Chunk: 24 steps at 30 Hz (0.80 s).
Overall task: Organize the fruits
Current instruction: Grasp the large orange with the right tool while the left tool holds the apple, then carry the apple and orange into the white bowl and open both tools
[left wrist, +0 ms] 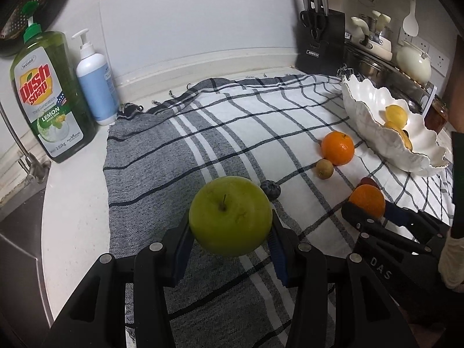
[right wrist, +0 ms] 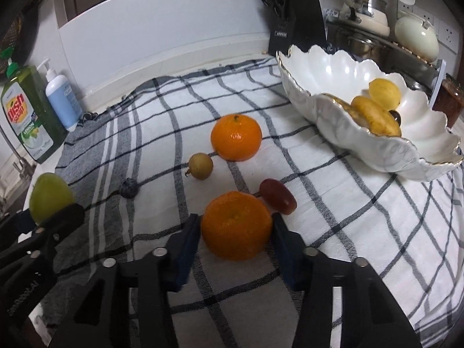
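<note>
My left gripper (left wrist: 230, 229) is shut on a green apple (left wrist: 230, 216) and holds it above the checked cloth; the apple also shows at the left of the right wrist view (right wrist: 50, 197). My right gripper (right wrist: 236, 229) is shut on an orange (right wrist: 236, 224), also seen in the left wrist view (left wrist: 367, 200). On the cloth lie a second orange (right wrist: 236, 137), a small brown fruit (right wrist: 200, 166), a dark red fruit (right wrist: 277, 195) and a small dark blue fruit (right wrist: 129, 188). A white scalloped bowl (right wrist: 333, 116) at the right holds yellow fruits (right wrist: 384, 92).
A green dish soap bottle (left wrist: 49, 95) and a white pump bottle (left wrist: 95, 78) stand at the left by the sink edge (left wrist: 17, 203). A black knife block (left wrist: 320, 40), pots and a cream kettle (right wrist: 417, 39) stand at the back right.
</note>
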Each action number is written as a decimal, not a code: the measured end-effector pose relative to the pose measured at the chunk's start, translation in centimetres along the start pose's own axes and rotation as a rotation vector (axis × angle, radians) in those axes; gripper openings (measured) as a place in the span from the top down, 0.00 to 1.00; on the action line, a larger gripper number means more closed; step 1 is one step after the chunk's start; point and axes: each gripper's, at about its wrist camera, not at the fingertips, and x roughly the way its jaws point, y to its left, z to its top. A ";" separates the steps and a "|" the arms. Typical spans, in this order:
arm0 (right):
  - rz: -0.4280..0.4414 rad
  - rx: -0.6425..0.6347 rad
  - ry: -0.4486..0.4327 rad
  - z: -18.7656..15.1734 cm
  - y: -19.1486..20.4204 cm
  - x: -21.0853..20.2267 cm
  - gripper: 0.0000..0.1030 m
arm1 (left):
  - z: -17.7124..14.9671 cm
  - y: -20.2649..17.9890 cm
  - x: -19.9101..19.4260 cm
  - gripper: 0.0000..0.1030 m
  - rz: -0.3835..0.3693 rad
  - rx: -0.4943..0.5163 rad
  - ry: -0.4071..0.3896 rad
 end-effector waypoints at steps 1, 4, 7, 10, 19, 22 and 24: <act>0.002 -0.001 -0.003 0.0 0.0 0.0 0.54 | 0.0 0.0 0.0 0.54 0.002 0.003 -0.001; 0.009 -0.001 -0.004 -0.1 -0.2 -0.2 0.55 | 0.0 -0.1 0.0 0.55 0.001 0.005 -0.001; 0.014 -0.001 -0.012 -0.1 -0.4 -0.7 0.56 | 0.0 -0.4 -0.2 0.55 0.000 0.009 -0.004; 0.022 0.005 -0.023 -0.1 -0.7 -1.5 0.56 | 0.2 -0.8 -0.5 0.54 -0.004 0.017 -0.011; 0.024 0.011 -0.077 0.5 -2.5 -4.6 0.56 | 1.2 -3.4 -1.8 0.54 -0.030 0.047 -0.036; 0.016 0.022 -0.093 0.8 -3.5 -5.5 0.56 | 1.7 -4.9 -2.2 0.54 -0.046 0.065 -0.047; 0.007 0.031 -0.105 1.1 -4.5 -6.2 0.56 | 2.1 -5.7 -2.5 0.54 -0.057 0.074 -0.054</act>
